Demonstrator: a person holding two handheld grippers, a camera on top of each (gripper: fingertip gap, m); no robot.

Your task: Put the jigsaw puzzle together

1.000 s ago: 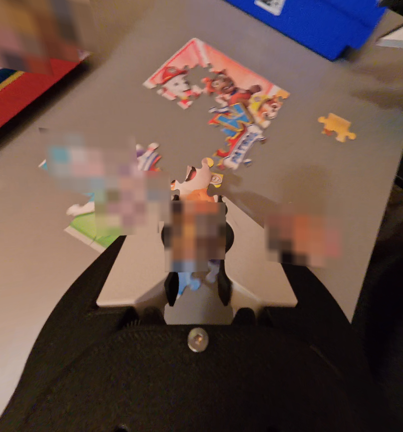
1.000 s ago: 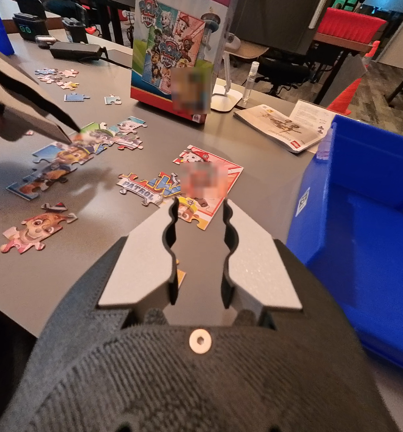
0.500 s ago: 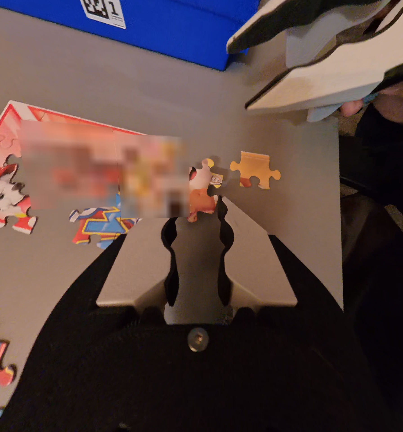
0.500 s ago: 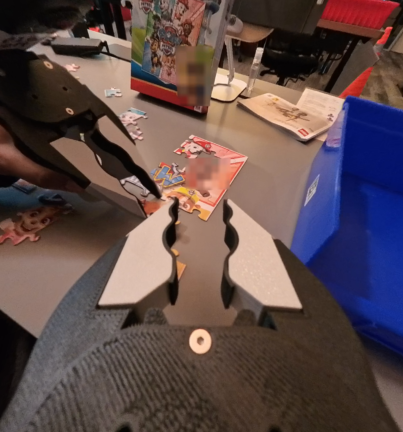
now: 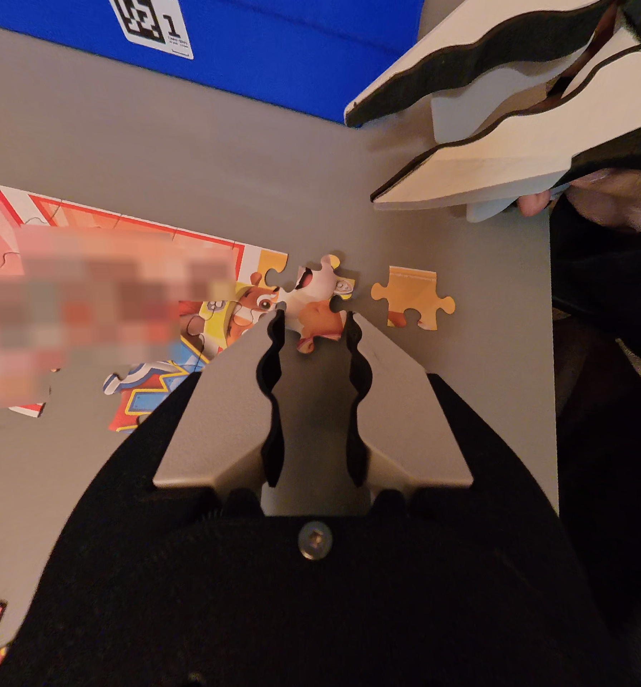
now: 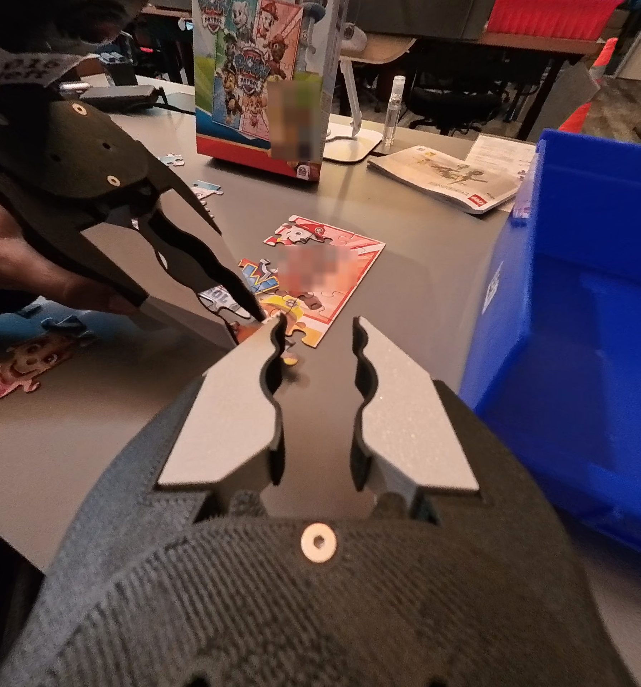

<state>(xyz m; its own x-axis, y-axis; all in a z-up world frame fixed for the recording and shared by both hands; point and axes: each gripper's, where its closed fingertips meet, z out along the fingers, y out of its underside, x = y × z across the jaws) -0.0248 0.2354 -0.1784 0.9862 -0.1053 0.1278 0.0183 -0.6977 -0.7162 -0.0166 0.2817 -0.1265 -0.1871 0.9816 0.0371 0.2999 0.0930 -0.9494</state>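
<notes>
A flat cardboard puzzle piece [image 5: 317, 310] with knobbed, white-and-orange printed edges is clamped between the wavy black pads of the left tool [image 5: 314, 316], low over the matte grey counter [image 5: 200, 148] and just beside the glossy assembled puzzle section [image 5: 133, 297]. A loose yellow piece [image 5: 413, 297] lies near; the right tool [image 6: 319, 323] hovers released, nothing between its jaws, beside a blue plastic bin [image 6: 590, 297]
</notes>
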